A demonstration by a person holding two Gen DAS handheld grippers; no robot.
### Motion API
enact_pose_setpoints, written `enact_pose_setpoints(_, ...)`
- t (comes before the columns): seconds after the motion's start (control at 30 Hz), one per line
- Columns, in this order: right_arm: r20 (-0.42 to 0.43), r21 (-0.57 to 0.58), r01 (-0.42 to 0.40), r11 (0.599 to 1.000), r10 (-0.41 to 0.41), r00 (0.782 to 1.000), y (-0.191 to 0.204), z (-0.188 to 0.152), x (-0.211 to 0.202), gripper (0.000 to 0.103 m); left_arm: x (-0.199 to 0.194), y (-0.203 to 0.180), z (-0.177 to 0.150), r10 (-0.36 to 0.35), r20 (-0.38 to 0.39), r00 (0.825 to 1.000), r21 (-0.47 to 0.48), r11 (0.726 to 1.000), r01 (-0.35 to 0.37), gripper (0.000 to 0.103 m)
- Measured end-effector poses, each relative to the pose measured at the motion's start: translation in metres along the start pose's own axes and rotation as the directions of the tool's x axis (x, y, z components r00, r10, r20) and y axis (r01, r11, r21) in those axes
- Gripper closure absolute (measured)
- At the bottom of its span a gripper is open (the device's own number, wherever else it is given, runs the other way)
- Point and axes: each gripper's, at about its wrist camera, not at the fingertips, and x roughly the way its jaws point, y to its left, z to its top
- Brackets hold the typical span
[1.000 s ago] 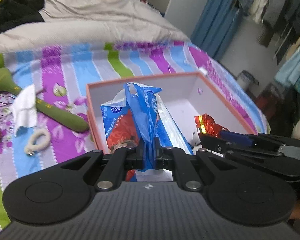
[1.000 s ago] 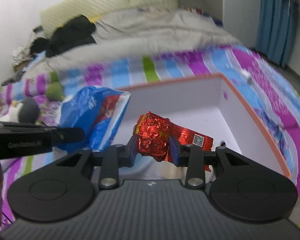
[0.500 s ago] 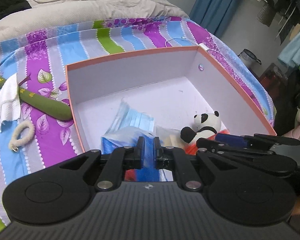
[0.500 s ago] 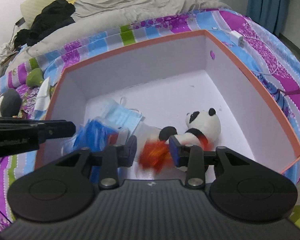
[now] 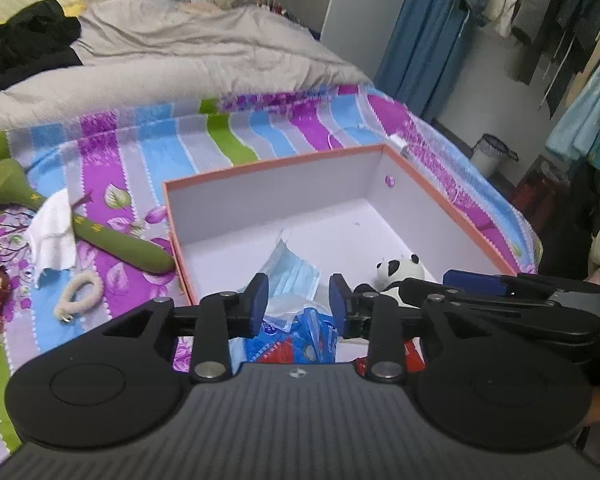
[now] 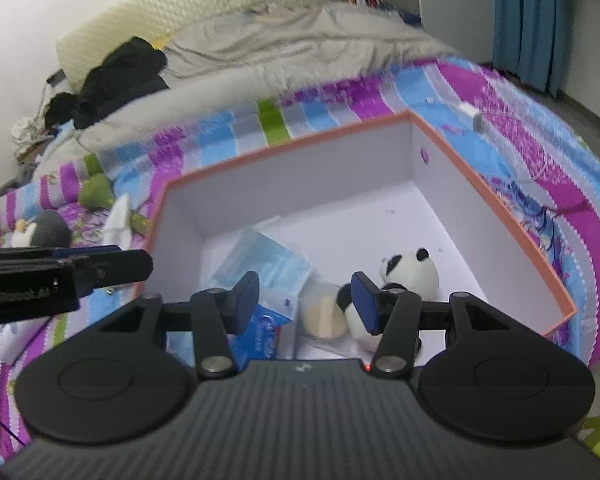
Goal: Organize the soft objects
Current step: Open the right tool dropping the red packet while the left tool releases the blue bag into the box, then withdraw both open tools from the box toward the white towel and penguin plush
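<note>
Both claws have let go since a moment ago: the left claw (image 5: 298,305) now stands spread above the blue tissue pack (image 5: 300,340), and the right claw (image 6: 306,301) stands spread too. That pack lies at the near end of the orange-rimmed box (image 6: 496,200) on the bed, beside the face mask (image 6: 260,268) and panda plush (image 6: 410,272).
</note>
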Motion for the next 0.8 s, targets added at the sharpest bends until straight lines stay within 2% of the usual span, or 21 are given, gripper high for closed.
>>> enact_pose_setpoints(0.4,0.119,-0.064,-0.040,0.997,0.047,0.992,0.036,-0.012,-0.066,0.049,-0.081,0.002,-0.027,0.011,0.113,0.994,-0.012,1.000,-0.009,0.062)
enact_pose_setpoints(0.8,0.157,-0.120,-0.074,0.990,0.092,0.983,0.073,-0.045,-0.104,0.049,-0.143,0.025,-0.068,0.044,0.180,0.983,-0.054,0.998,-0.035,0.055)
